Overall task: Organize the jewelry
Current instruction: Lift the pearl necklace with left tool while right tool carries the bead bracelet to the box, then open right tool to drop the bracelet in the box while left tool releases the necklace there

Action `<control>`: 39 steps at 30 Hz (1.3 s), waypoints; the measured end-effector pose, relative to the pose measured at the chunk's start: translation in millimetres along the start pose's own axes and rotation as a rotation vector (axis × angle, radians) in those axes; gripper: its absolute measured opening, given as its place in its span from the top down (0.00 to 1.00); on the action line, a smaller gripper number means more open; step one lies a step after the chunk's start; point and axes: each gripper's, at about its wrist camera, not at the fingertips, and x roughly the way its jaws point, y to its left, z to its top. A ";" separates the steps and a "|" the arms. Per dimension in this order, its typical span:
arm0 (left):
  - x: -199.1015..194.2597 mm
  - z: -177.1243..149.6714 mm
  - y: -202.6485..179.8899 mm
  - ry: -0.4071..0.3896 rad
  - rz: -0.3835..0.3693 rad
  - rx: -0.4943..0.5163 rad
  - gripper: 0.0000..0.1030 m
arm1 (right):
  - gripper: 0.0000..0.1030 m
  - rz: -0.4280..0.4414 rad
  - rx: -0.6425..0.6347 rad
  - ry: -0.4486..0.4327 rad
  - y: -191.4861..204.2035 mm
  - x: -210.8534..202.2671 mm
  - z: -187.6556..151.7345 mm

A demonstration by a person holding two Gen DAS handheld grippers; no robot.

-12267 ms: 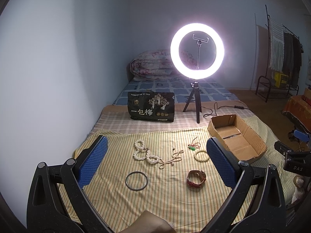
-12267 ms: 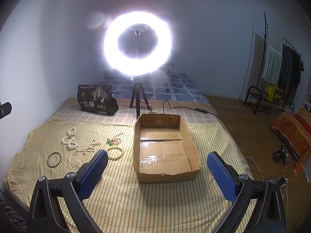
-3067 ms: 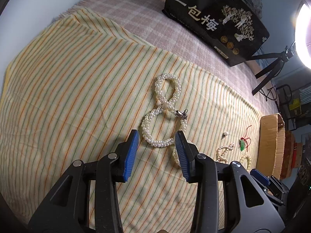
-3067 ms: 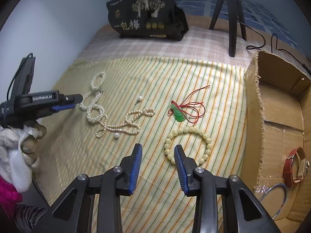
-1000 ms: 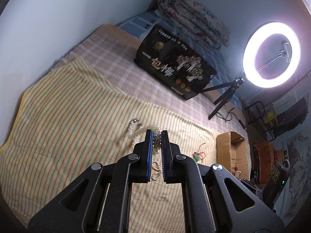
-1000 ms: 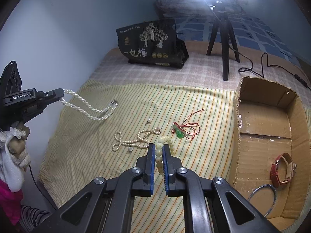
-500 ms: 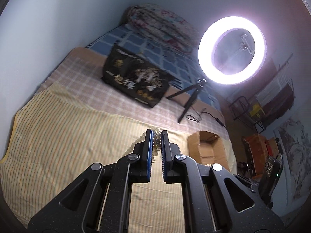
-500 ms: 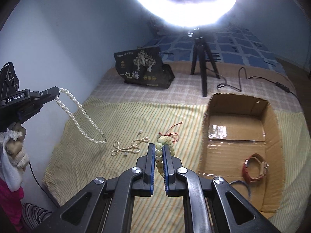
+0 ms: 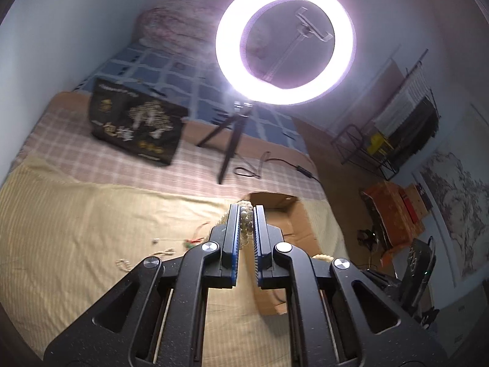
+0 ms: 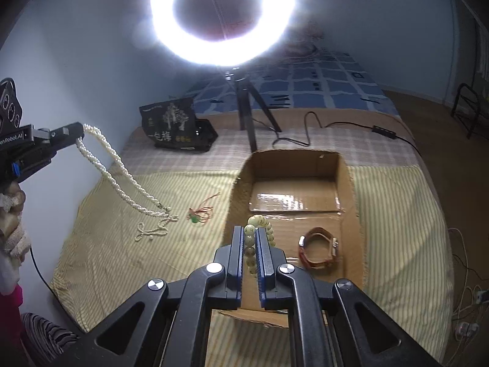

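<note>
My left gripper (image 9: 246, 214) is shut on the thick pearl necklace (image 9: 244, 224). In the right wrist view that gripper (image 10: 73, 130) is high at the left and the necklace (image 10: 122, 180) hangs from it down over the striped cloth. My right gripper (image 10: 251, 238) is shut on the pale bead bracelet (image 10: 253, 229) and holds it above the near left part of the cardboard box (image 10: 345, 171). A brown watch (image 10: 319, 249) lies inside the box. A thin pearl strand (image 10: 154, 227) and a green pendant on red cord (image 10: 198, 214) lie on the cloth.
A ring light on a tripod (image 10: 244, 104) stands behind the box, with its cable (image 10: 308, 122) trailing right. A black printed bag (image 10: 174, 128) stands at the back left. The box also shows in the left wrist view (image 9: 293, 214), ahead of the left gripper.
Both grippers have moved right toward the box with their jewelry. The right gripper's bracelet is now over the box, and the hanging necklace has swung closer to it.
</note>
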 end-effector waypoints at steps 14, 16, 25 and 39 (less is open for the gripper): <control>58.4 14.8 -81.4 0.046 -0.069 0.079 0.94 | 0.95 -0.019 0.031 0.021 -36.0 -9.4 -13.3; 68.3 14.6 -86.9 0.058 -0.073 0.082 0.94 | 0.95 -0.017 0.030 0.027 -38.0 -8.4 -14.7; 110.7 7.0 -92.7 0.114 -0.054 0.074 0.94 | 0.95 -0.017 0.047 0.057 -48.3 2.1 -19.7; 117.2 -0.1 -85.7 0.142 -0.018 0.075 0.83 | 0.37 -0.052 0.057 0.037 -46.5 1.1 -20.6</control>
